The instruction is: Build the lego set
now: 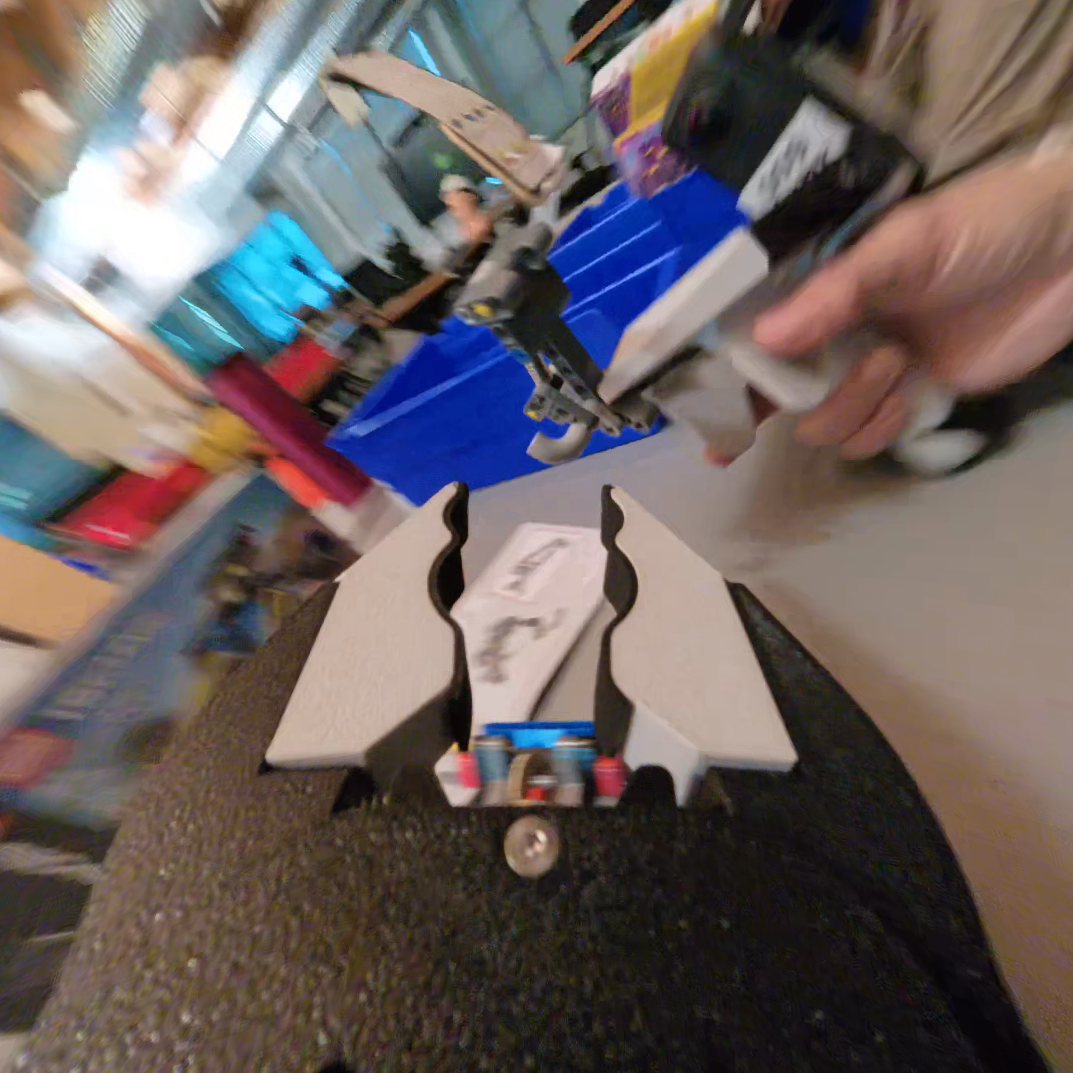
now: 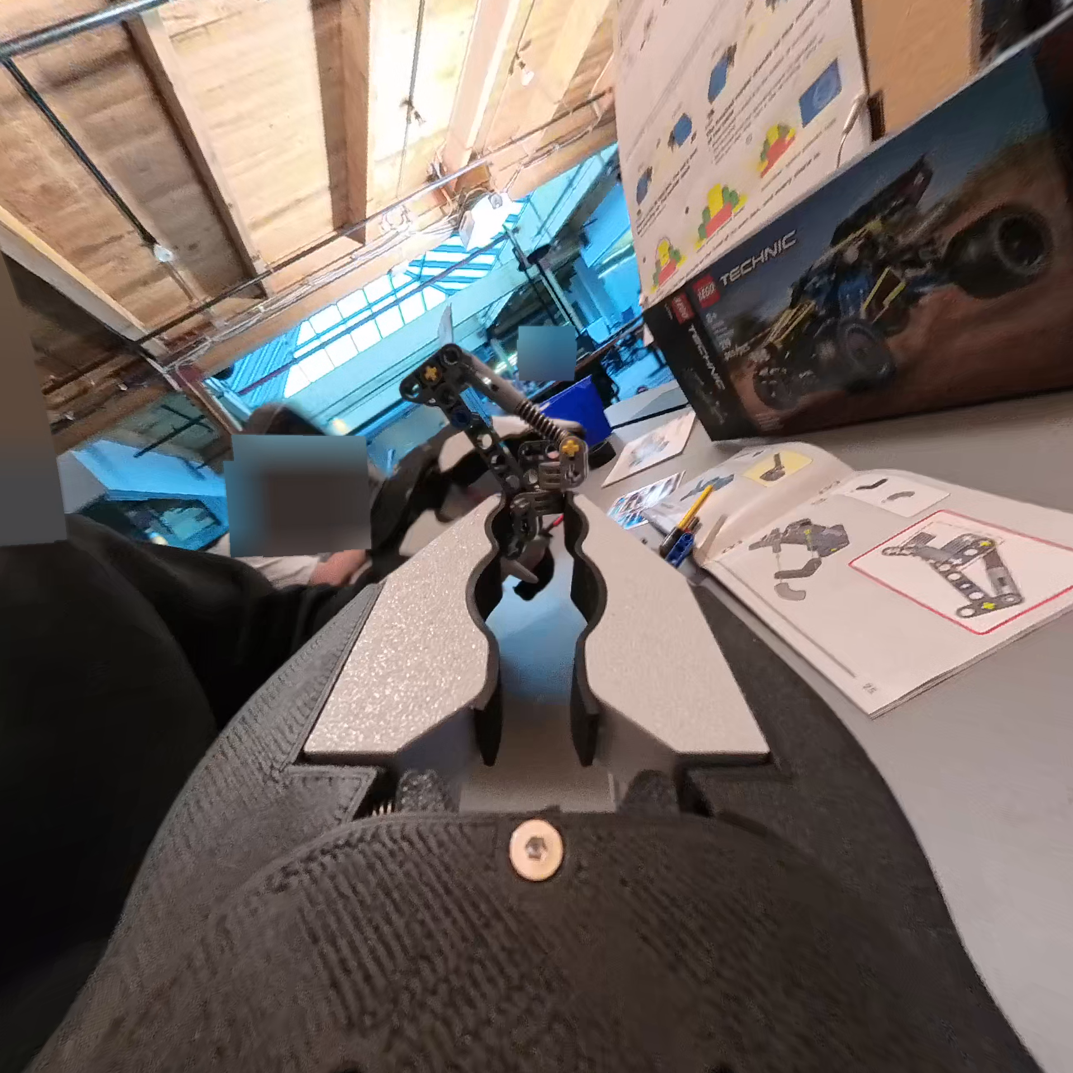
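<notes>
My right gripper (image 2: 533, 514) is shut on a dark grey lego assembly (image 2: 499, 447) with a black beam, a spring shock absorber and yellow pins, and holds it up off the table. The left wrist view shows the same assembly (image 1: 540, 342) in the right gripper's tips (image 1: 624, 406), held by a hand (image 1: 929, 308) at the upper right. My left gripper (image 1: 534, 511) is open and empty, lower than the assembly and apart from it. A white printed sheet (image 1: 522, 615) lies on the grey table between its fingers.
An open instruction booklet (image 2: 871, 575) lies on the grey table (image 2: 958, 813) at right, the set's box (image 2: 871, 278) behind it. Small loose parts, one blue and one yellow (image 2: 685, 522), lie by the booklet. A blue bin (image 1: 493, 418) stands beyond the left gripper. A person sits at left. The grippers are tip to tip, or close to it.
</notes>
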Demonstrator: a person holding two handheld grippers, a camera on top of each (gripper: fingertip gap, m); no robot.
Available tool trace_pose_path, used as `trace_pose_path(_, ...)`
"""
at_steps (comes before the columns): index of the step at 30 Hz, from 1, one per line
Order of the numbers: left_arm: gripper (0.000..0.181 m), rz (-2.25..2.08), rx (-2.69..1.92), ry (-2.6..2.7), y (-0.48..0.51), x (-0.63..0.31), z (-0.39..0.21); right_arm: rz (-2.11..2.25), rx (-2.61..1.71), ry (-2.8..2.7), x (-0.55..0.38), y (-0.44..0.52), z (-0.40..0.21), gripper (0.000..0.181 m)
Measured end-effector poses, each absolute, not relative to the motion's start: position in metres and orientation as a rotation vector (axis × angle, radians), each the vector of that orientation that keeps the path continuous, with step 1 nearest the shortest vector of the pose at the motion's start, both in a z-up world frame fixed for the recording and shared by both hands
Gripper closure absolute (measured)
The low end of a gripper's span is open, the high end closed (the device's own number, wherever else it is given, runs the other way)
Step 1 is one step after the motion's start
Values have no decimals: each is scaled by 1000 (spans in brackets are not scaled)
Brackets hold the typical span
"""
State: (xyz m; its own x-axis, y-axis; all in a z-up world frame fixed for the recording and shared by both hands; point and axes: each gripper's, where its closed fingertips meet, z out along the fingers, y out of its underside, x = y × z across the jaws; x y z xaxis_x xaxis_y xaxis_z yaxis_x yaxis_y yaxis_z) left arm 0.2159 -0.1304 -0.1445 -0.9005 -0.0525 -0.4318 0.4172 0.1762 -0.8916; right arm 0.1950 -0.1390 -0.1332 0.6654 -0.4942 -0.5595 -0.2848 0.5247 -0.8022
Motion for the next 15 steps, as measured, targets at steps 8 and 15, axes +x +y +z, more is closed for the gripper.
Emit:
trace_pose_path(8, 171, -2307, -44, 2715, -124, 196, -138, -103, -1076, 860, 193, -126, -135, 166)
trace_pose_path(15, 170, -2289, 56, 2618, -123, 202, -144, -96, -1039, 951, 200, -125, -143, 165)
